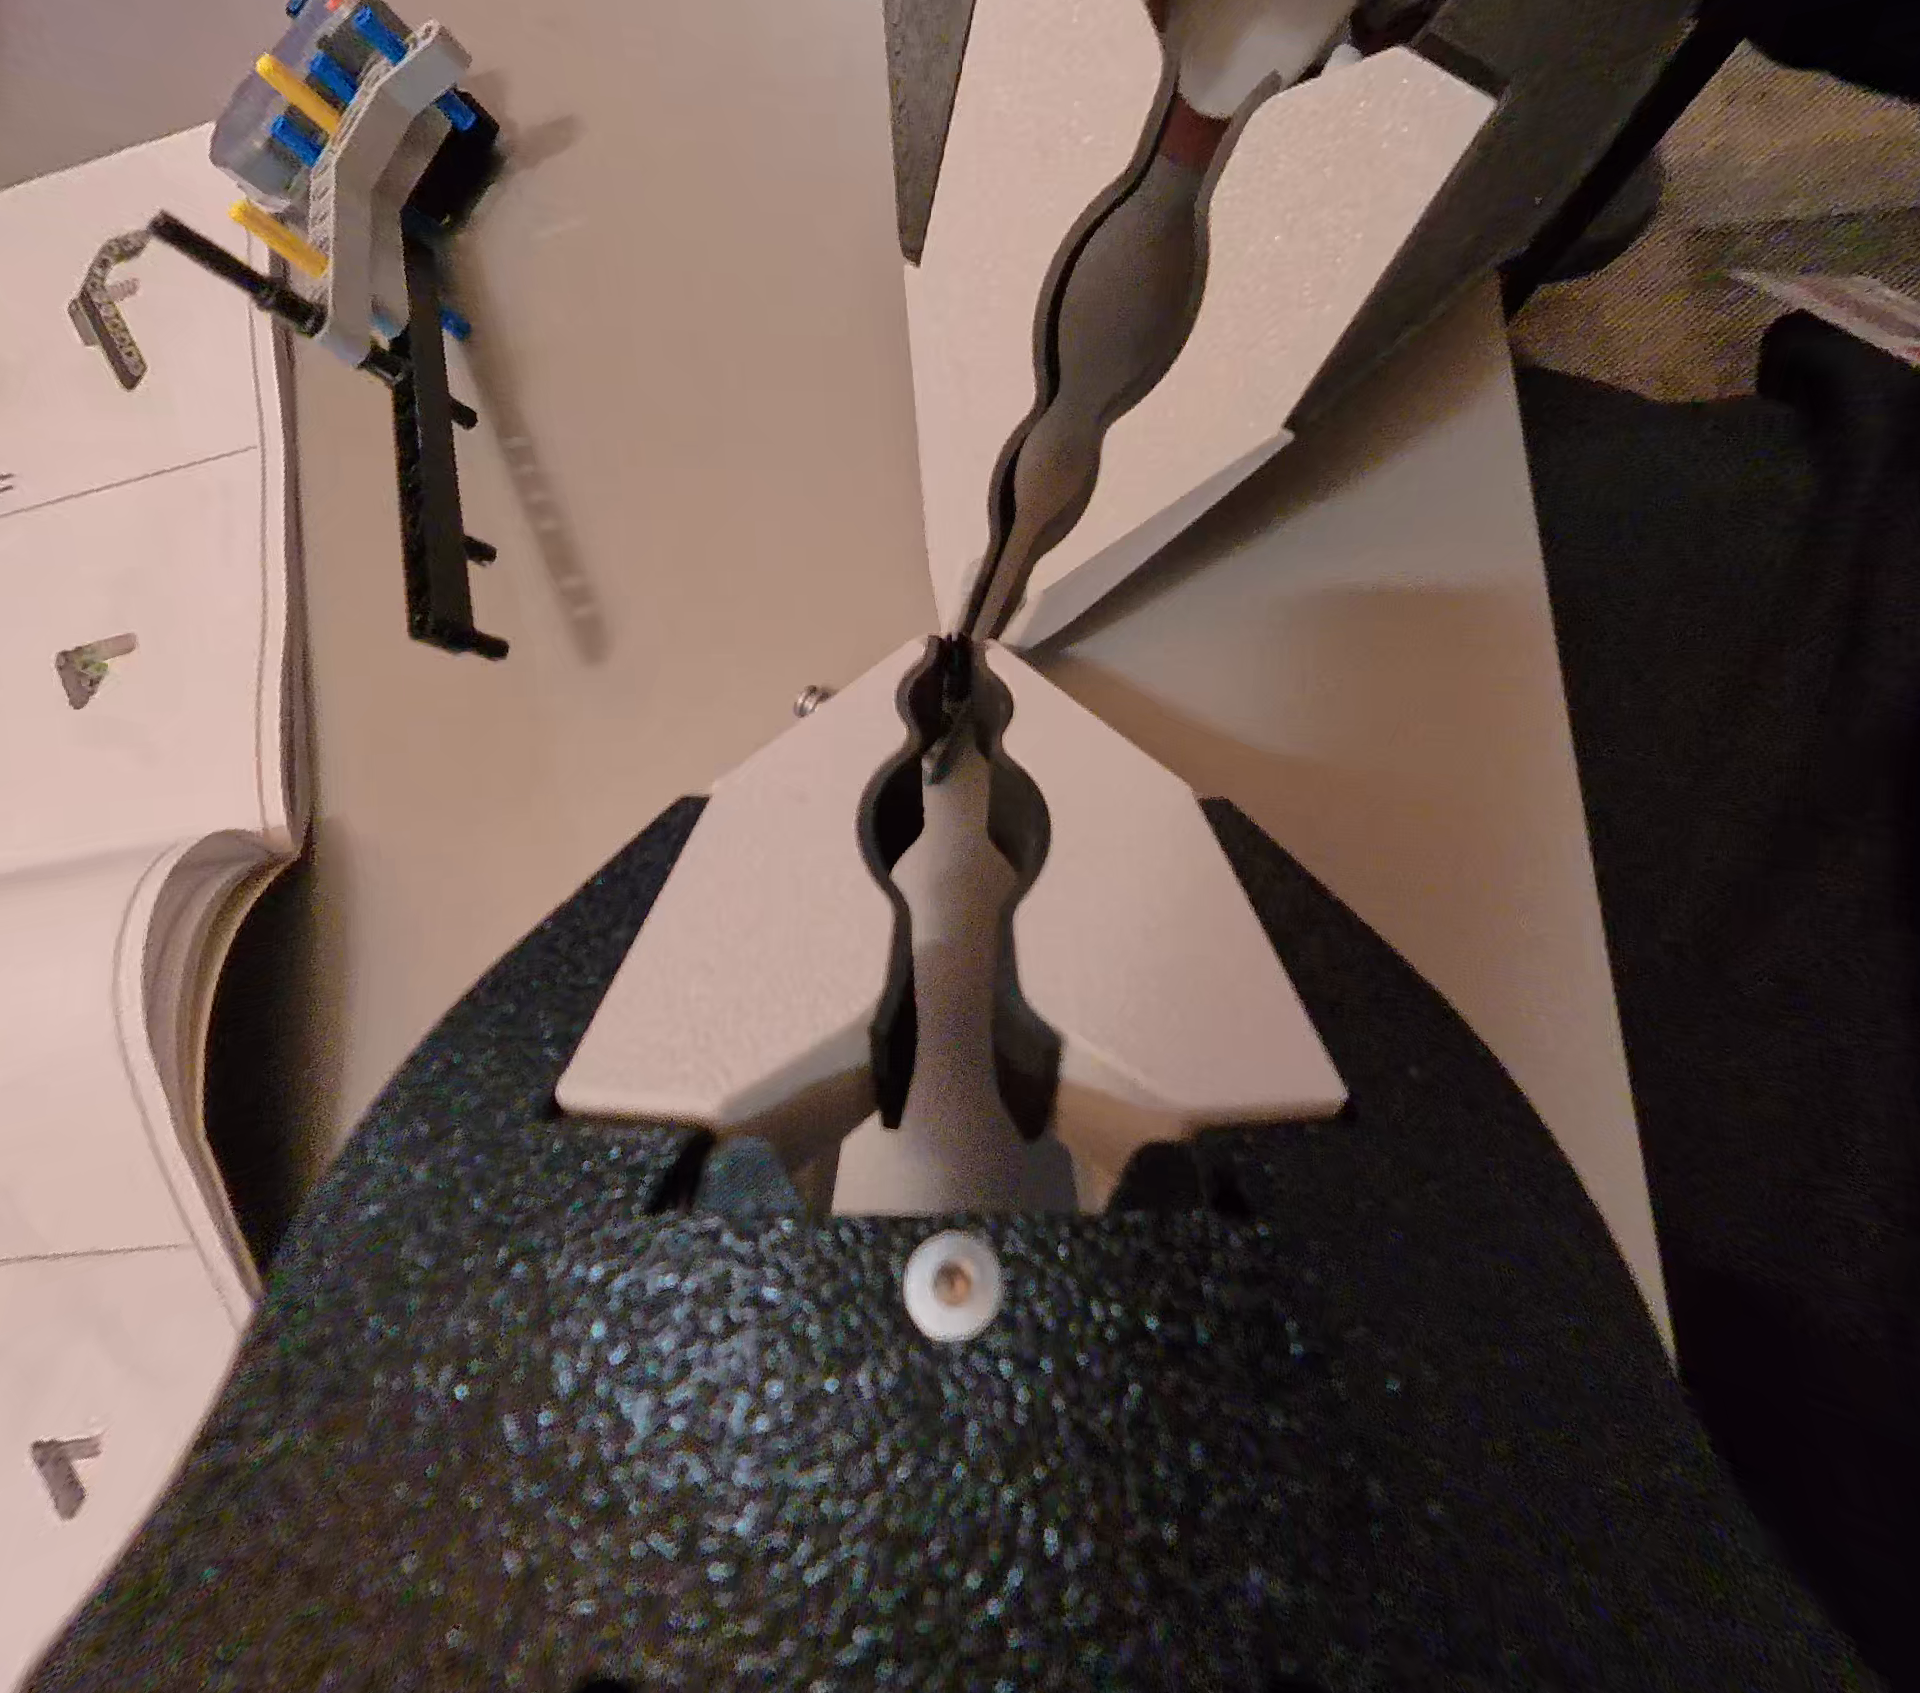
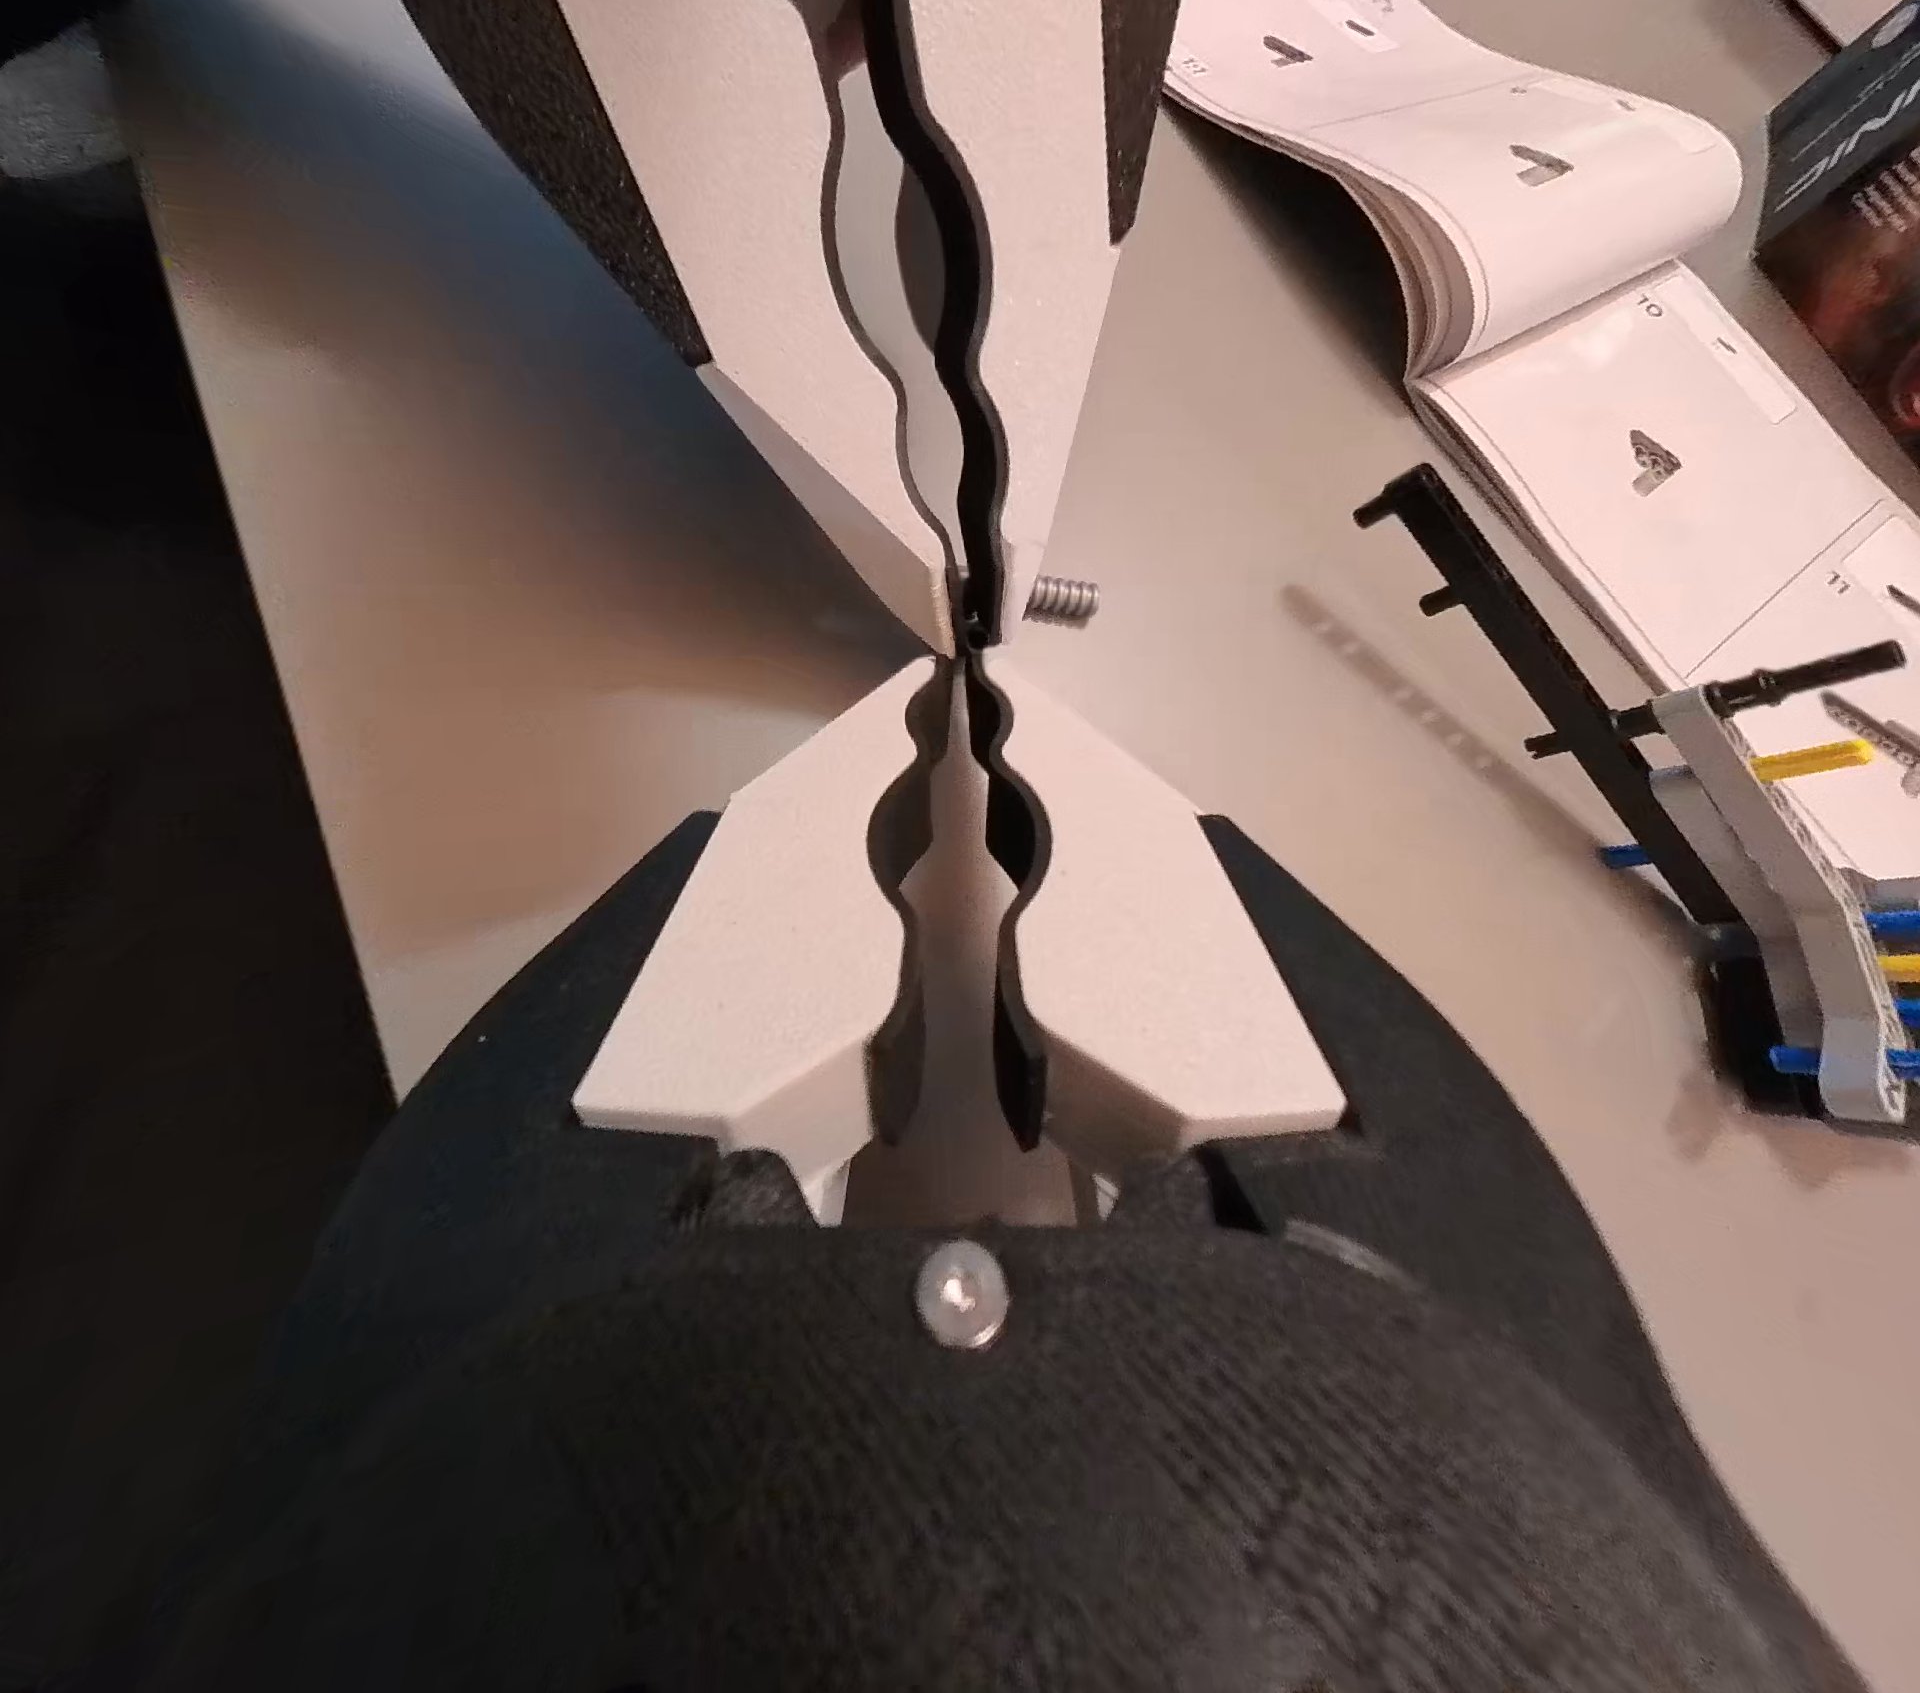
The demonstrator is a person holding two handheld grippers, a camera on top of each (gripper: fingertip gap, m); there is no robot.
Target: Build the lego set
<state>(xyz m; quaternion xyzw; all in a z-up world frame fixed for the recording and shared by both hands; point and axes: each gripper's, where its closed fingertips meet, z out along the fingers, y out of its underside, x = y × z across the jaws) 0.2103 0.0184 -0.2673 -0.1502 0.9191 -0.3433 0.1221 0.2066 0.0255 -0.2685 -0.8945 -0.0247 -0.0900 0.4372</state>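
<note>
Both grippers meet tip to tip above the table (image 2: 1195,500); left gripper (image 1: 951,687) and right gripper (image 2: 971,656) each have their fingers pressed together on a small black pin (image 2: 971,620), one at each end; the piece is nearly hidden between the tips, so its exact type is uncertain, probably a Technic connector.

Handling judgement: pin is light, rigid, smooth plastic; held only at the very tips it could twist or pop out; grip wants to stay square to its axis, with little squeeze to spare.

Just behind the tips a small metal spring (image 2: 1060,599) lies loose on the table; likely to roll if nudged.

Farther off, the part-built model (image 1: 353,189) rests on the table; grey curved beams, blue and yellow pins, long black beam (image 1: 436,490) with side pegs; stiff but pin-jointed, so best taken by the grey frame, not by the projecting pegs or the black axle (image 1: 229,272).

Beyond it the open manual (image 2: 1558,241) with a loose grey angle piece (image 1: 109,313) on the page; box (image 2: 1849,116) farthest.

Room: bare table between grippers and model; table edge runs close on the side away from the model, with a dark drop beyond.
</note>
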